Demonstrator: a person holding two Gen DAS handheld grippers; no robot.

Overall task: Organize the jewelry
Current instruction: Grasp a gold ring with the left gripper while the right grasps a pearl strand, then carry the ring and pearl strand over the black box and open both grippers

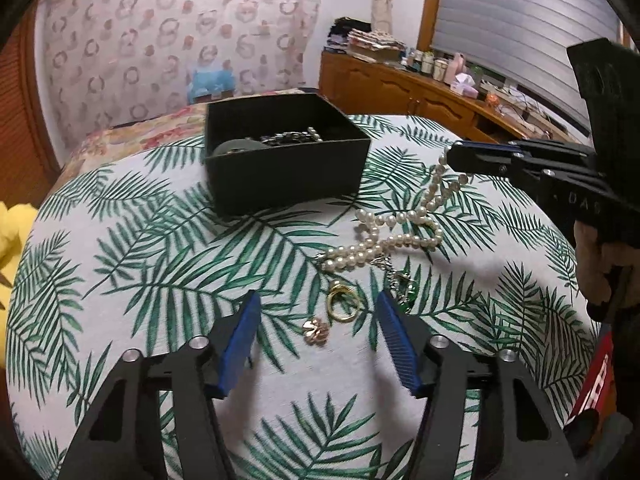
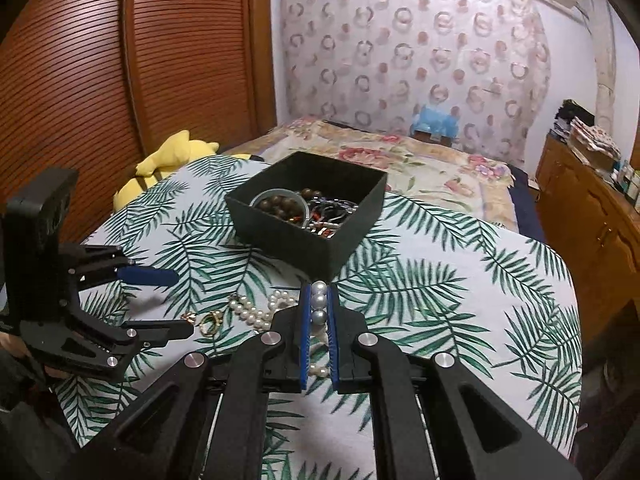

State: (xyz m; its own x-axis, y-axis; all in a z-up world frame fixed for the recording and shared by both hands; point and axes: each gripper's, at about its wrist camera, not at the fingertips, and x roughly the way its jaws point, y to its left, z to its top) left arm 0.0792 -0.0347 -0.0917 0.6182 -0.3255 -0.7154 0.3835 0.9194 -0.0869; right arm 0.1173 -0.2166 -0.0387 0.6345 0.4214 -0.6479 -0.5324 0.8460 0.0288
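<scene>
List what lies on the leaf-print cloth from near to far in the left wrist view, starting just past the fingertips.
Flower-shaped charm → gold ring → pearl necklace, one end gripped by the right hand-held gripper → black box holding more jewelry.

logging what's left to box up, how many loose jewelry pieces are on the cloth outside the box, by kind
Pearl necklace: 1, one end pinched in the right gripper
Gold ring: 1
Flower-shaped earring: 1
Silver chain piece with a green bit: 1, partly hidden behind a finger of the left gripper
Total: 4
</scene>
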